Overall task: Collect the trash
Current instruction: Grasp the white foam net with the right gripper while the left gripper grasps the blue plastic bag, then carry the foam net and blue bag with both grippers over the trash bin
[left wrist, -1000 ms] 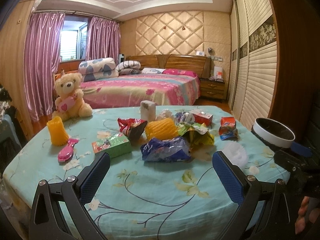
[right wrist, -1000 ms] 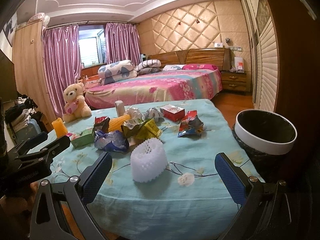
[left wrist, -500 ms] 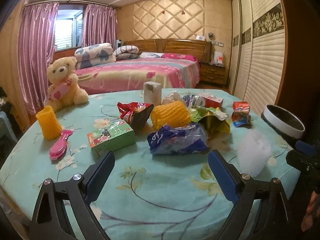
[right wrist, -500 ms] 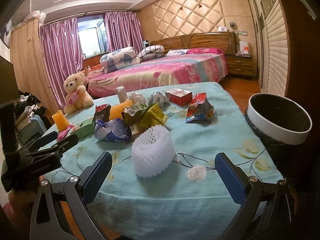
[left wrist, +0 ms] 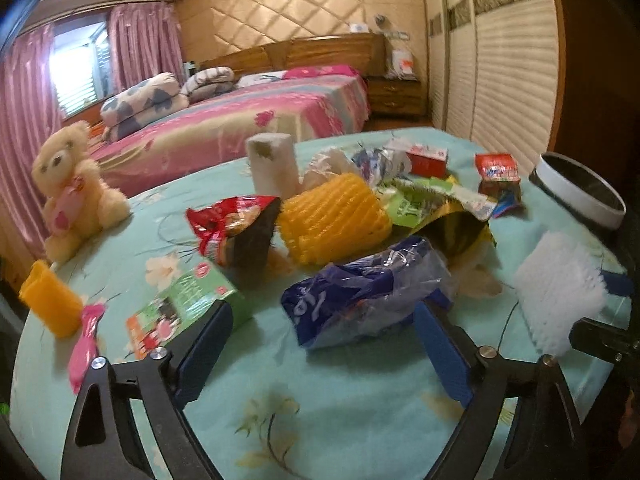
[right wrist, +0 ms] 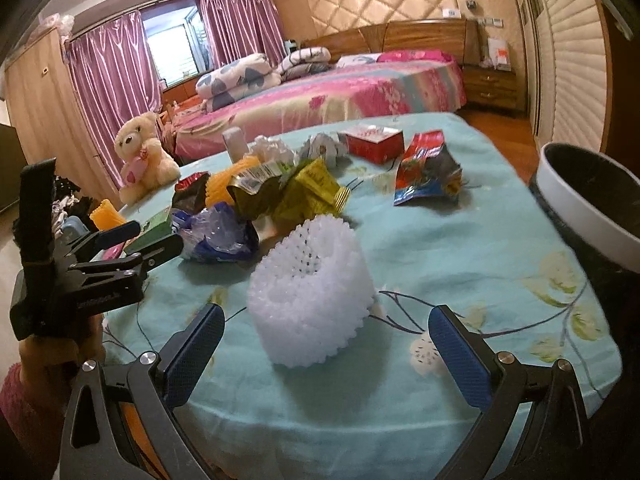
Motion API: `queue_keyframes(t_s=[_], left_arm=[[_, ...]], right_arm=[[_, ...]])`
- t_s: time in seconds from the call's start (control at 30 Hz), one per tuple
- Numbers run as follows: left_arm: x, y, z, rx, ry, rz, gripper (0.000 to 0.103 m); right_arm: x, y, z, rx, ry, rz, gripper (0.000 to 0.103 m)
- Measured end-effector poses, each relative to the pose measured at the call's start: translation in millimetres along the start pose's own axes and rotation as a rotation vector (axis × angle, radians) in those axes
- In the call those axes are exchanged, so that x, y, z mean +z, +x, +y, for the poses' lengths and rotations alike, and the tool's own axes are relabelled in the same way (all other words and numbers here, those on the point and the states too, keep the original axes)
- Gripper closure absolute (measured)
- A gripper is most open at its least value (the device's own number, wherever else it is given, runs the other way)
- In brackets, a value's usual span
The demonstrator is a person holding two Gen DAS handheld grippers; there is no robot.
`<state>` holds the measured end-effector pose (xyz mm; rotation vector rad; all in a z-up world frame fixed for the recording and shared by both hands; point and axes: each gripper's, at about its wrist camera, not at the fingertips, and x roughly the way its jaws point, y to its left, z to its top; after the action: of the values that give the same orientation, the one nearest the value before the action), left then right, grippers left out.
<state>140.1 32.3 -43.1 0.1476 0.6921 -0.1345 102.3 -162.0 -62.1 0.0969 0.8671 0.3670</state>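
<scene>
step: we're approaching trash, nothing picked yet
left hand-held gripper (left wrist: 320, 344): wide, just been closing, blue plastic bag (left wrist: 368, 296) partly btwn jaws, unpinched
right hand-held gripper (right wrist: 328, 344): wide, straddling white foam net (right wrist: 312, 292)
next: we judge close, carry to bin (right wrist: 592, 208) off tabletop (right wrist: 480, 248) right edge

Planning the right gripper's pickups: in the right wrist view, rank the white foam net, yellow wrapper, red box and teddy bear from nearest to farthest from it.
From the right gripper:
1. White foam net, just ahead, between the open fingers' line.
2. Yellow wrapper, mid-table.
3. Red box, far table edge.
4. Teddy bear, far left corner.
</scene>
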Motion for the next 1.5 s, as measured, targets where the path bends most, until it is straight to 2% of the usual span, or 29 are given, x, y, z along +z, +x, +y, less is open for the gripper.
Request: queue_keyframes(t_s=[0.07,0.17,0.2,0.23,0.27,0.3,0.33,0.37,0.5,0.6,0.8,1.03,1.23,1.5], left_arm=[[1,5,-5,-0.016,0.025,0.021,0.021],[4,6,-10,-0.037,0.055,0.038,0.041],[4,7,-12,-0.041,0.067,0.047,0.054],[4,8,-16,-0.047,0.082,0.06,0.061],[5,9,-19,-0.044,0.096,0.064,0.062],[4,5,-23,-0.041,0.117,0.054,0.066],[4,2,-26,-0.04,0.128,0.046,0.08],[2,-1,-29,-0.04,0.136,0.038,0.1],[-7,-14,-32,-0.073,0.093,0.044,0.103],[-17,-32,-32,-0.092,0.049,0.034,0.103],[-15,-58,-38,-0.186,-0.029,0.011,0.103],[-4,-82,-64,-0.28,0.008,-0.042,0.103],[2,-78,-91,-0.342,0.056,-0.046,0.103],[19,-59,-121,-0.383,0.103,-0.034,0.103]], right_arm=[[1,5,-1,0.005,0.003,0.014,0.006],[1,13,-8,0.019,0.033,0.045,0.022],[1,14,-10,0.027,0.042,0.049,0.031],[0,13,-12,0.038,0.053,0.047,0.038],[1,12,-13,0.043,0.056,0.043,0.043],[0,10,-15,0.057,0.062,0.04,0.055],[1,9,-16,0.063,0.068,0.04,0.064],[1,9,-17,0.065,0.07,0.039,0.067],[0,2,-24,0.071,0.086,0.031,0.074],[0,-4,-31,0.072,0.103,0.018,0.075],[1,-20,-50,0.068,0.135,-0.014,0.075],[3,-40,-69,0.04,0.159,-0.053,0.075],[1,-54,-89,0.01,0.183,-0.069,0.075],[1,-76,-124,-0.045,0.216,-0.093,0.075]])
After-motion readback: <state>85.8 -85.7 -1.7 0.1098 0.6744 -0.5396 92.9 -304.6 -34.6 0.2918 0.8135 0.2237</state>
